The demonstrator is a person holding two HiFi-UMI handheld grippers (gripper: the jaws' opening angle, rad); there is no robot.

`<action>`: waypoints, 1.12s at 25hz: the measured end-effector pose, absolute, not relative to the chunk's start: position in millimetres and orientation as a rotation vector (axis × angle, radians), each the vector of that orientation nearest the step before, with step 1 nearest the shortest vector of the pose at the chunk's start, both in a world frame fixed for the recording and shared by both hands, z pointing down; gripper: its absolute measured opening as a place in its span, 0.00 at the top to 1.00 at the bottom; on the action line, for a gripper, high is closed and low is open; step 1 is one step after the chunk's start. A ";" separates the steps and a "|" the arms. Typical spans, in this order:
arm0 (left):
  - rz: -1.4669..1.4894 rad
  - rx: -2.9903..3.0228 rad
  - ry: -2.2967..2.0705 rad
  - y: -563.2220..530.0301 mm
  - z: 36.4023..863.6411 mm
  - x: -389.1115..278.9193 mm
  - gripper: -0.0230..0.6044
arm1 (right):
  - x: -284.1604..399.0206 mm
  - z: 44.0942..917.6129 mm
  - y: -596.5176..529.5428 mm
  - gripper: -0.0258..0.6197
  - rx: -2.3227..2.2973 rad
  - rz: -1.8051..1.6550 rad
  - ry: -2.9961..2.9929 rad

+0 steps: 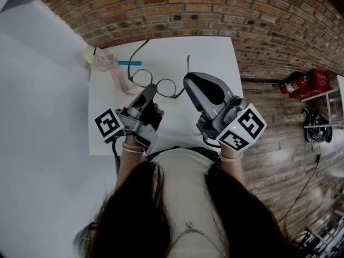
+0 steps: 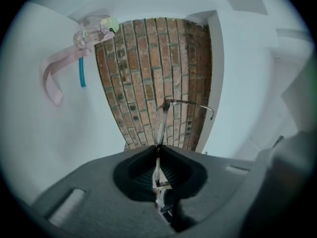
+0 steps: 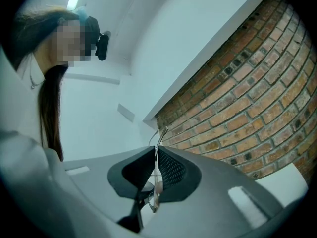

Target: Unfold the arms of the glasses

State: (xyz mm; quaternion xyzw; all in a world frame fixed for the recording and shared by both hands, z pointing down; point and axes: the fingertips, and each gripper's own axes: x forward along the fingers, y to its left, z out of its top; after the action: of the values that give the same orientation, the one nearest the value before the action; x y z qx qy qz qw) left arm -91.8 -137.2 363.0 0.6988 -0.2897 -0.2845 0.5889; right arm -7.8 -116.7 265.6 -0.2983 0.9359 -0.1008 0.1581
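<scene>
I see white desk (image 1: 215, 52) against brick wall (image 1: 215, 4). Left gripper (image 1: 152, 88) and right gripper (image 1: 188, 80) meet over its middle, with glasses (image 1: 166, 88) between them. Left fingers (image 2: 133, 167) pinch wire frame edge-on, lens rim poking past tips. Right fingers (image 3: 173, 170) also clamp thin frame wire. One arm swings out far left, other points away beside right gripper. Pink strap (image 1: 115, 71) at desk's far left corner, teal pen (image 1: 129, 63) just beside it.
</scene>
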 end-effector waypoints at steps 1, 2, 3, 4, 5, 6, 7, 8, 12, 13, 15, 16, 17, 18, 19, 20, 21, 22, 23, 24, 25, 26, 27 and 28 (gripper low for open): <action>-0.668 1.621 -0.670 -137.3 363.4 -92.1 0.93 | -7.7 265.5 -116.6 0.92 -0.851 -0.290 2.674; -0.672 1.615 -0.666 -137.5 363.9 -92.3 0.93 | -7.5 265.5 -116.6 0.92 -0.849 -0.291 2.673; -0.675 1.611 -0.662 -137.6 364.2 -92.2 0.93 | -7.4 265.6 -116.7 0.92 -0.848 -0.292 2.673; -0.678 1.608 -0.659 -137.7 364.2 -92.0 0.93 | -7.3 265.7 -116.7 0.92 -0.847 -0.293 2.673; -0.681 1.605 -0.656 -137.7 364.1 -91.9 0.93 | -7.3 265.6 -116.7 0.92 -0.846 -0.294 2.673; -0.684 1.602 -0.653 -137.7 363.9 -92.0 0.93 | -7.3 265.5 -116.6 0.92 -0.845 -0.295 2.672; -0.686 1.600 -0.651 -137.7 364.0 -92.2 0.93 | -7.2 265.6 -116.5 0.92 -0.843 -0.296 2.672; -0.687 1.599 -0.650 -137.8 364.2 -92.3 0.93 | -7.2 265.8 -116.4 0.92 -0.842 -0.297 2.672; -0.676 1.605 -0.660 -137.6 365.3 -91.7 0.93 | -8.3 265.8 -115.8 0.92 -0.834 -0.298 2.674; -0.673 1.608 -0.664 -137.5 365.2 -91.4 0.93 | -8.6 265.5 -115.4 0.92 -0.833 -0.298 2.675; -0.663 1.618 -0.677 -137.4 365.1 -91.1 0.93 | -9.4 265.1 -114.9 0.91 -0.832 -0.296 2.683; -0.658 1.623 -0.684 -137.4 365.1 -91.0 0.93 | -9.8 265.1 -114.7 0.91 -0.831 -0.295 2.687; -0.654 1.626 -0.689 -137.4 365.0 -90.8 0.93 | -10.1 265.1 -114.5 0.91 -0.831 -0.295 2.691; -0.652 1.628 -0.692 -137.4 364.8 -90.5 0.93 | -10.3 265.1 -114.3 0.91 -0.832 -0.296 2.694; -0.650 1.629 -0.695 -137.4 364.8 -90.3 0.93 | -10.4 265.2 -114.3 0.91 -0.832 -0.297 2.697; -0.649 1.629 -0.697 -137.4 364.8 -90.2 0.93 | -10.5 265.2 -114.3 0.91 -0.833 -0.298 2.698; -0.648 1.628 -0.699 -137.4 364.9 -90.2 0.93 | -10.6 265.0 -114.3 0.91 -0.833 -0.299 2.699; -0.648 1.627 -0.701 -137.5 365.0 -90.4 0.93 | -10.8 264.7 -114.3 0.91 -0.831 -0.301 2.700; -0.647 1.627 -0.702 -137.6 365.1 -90.5 0.93 | -10.8 264.3 -114.1 0.90 -0.828 -0.302 2.700; -0.647 1.626 -0.702 -137.7 365.3 -90.5 0.93 | -10.7 264.0 -113.9 0.89 -0.824 -0.304 2.700; -0.649 1.625 -0.703 -137.9 365.5 -90.6 0.93 | -10.4 263.9 -113.8 0.88 -0.823 -0.303 2.700; -0.651 1.623 -0.703 -138.2 366.0 -90.8 0.93 | -10.0 264.0 -113.9 0.88 -0.823 -0.302 2.699; -0.654 1.621 -0.704 -138.4 366.6 -91.2 0.93 | -9.4 264.3 -114.0 0.88 -0.823 -0.301 2.697; -0.656 1.619 -0.705 -138.7 367.1 -91.8 0.93 | -9.0 264.5 -114.1 0.88 -0.824 -0.300 2.696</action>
State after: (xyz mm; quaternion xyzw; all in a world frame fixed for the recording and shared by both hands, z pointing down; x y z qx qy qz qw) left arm -91.8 -138.7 367.1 0.6949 -0.3028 -0.2816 0.5884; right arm -9.0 -114.1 264.5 -0.2872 0.9398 -0.1045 0.1528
